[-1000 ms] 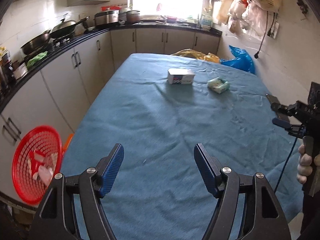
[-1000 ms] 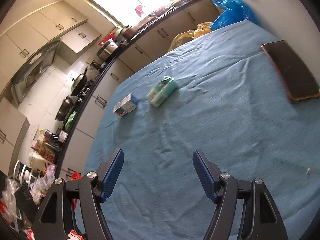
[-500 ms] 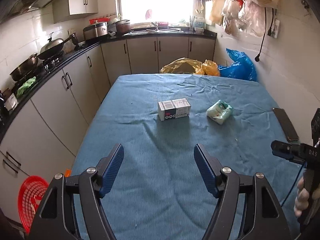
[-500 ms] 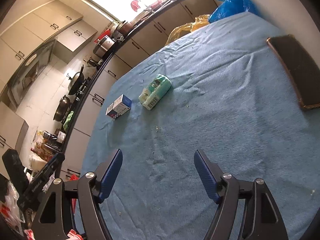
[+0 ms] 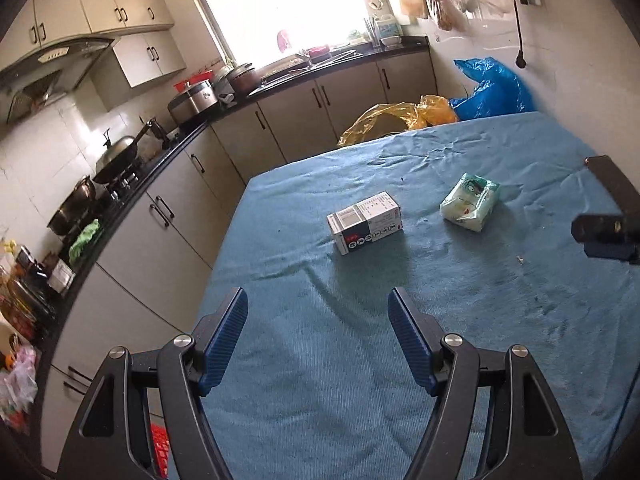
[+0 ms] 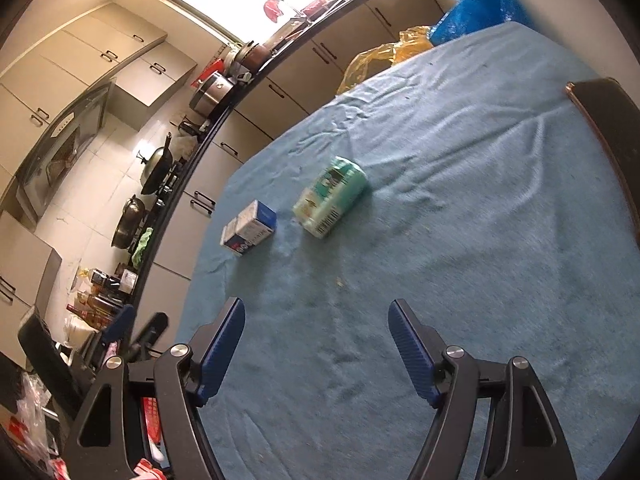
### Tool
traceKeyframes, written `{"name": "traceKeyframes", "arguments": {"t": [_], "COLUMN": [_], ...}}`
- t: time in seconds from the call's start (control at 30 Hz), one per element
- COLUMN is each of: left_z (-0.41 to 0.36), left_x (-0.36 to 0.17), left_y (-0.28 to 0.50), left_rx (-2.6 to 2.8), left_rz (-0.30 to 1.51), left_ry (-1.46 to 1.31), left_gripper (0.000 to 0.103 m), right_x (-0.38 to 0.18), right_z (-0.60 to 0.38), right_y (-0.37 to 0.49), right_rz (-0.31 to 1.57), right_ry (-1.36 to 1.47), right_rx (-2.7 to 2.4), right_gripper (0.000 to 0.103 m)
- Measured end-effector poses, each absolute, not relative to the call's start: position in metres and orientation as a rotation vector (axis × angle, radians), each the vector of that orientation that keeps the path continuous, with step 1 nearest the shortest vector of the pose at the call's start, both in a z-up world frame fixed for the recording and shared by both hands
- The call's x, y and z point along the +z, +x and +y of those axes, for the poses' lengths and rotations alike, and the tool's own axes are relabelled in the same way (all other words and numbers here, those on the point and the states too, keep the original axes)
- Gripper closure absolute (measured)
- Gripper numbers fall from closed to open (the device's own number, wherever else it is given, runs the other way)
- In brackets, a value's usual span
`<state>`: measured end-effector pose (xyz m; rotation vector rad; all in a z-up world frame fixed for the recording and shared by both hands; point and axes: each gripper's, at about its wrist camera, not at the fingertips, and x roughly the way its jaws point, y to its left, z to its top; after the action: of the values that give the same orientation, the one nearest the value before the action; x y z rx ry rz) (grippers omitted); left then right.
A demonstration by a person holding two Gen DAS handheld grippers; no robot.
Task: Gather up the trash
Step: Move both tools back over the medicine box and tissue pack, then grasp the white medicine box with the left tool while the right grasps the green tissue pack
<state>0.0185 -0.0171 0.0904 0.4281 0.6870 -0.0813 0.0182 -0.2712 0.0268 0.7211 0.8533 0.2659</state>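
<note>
One desk (image 5: 360,380) covered by a blue cloth is seen beneath both hand-held grippers. Beyond its far edge, two plastic bags are counted: one blue bag (image 5: 492,92) and one yellow bag (image 5: 384,120). One flat dark slab (image 6: 612,128) is laid on the desk far ahead and to the right of the right hand-held gripper (image 6: 316,344). Two pieces of trash are counted on the cloth. One white carton (image 5: 365,222) is found ahead of the left hand-held gripper (image 5: 318,338), slightly right of its midline and well apart from its fingertips. One green-and-white soft packet (image 5: 471,207) is found farther to the right of that carton, near it but not touching. From the right hand-held gripper, the packet (image 6: 331,196) is seen almost straight ahead and the carton (image 6: 249,233) ahead to the left, both well apart from the fingertips. The left hand-held gripper is held spread, with nothing between its blue pads. The right hand-held gripper is likewise spread wide and empty. The tip of the right hand-held gripper (image 5: 604,236) is seen at the right edge of the left wrist view, over the desk.
</note>
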Motion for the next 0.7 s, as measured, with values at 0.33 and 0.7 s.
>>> {"name": "traceKeyframes", "arguments": {"t": [0.33,0.7], "left_z": [-0.025,-0.032], "left_x": [0.083,0.083], "left_y": [0.031,0.104], "left_rx": [-0.086,-0.187], "left_rz": [0.705,0.783], "left_ry": [0.428,0.294], "left_gripper": [0.032,0.032], "right_x": [0.023,0.001], "right_z": [-0.259,-0.270], "right_y": [0.031,0.039], "right_rz": [0.834,0.848], "right_ry": [0.737,0.710], "right_rx": [0.277,0.231], "right_gripper": [0.024,0.023]}}
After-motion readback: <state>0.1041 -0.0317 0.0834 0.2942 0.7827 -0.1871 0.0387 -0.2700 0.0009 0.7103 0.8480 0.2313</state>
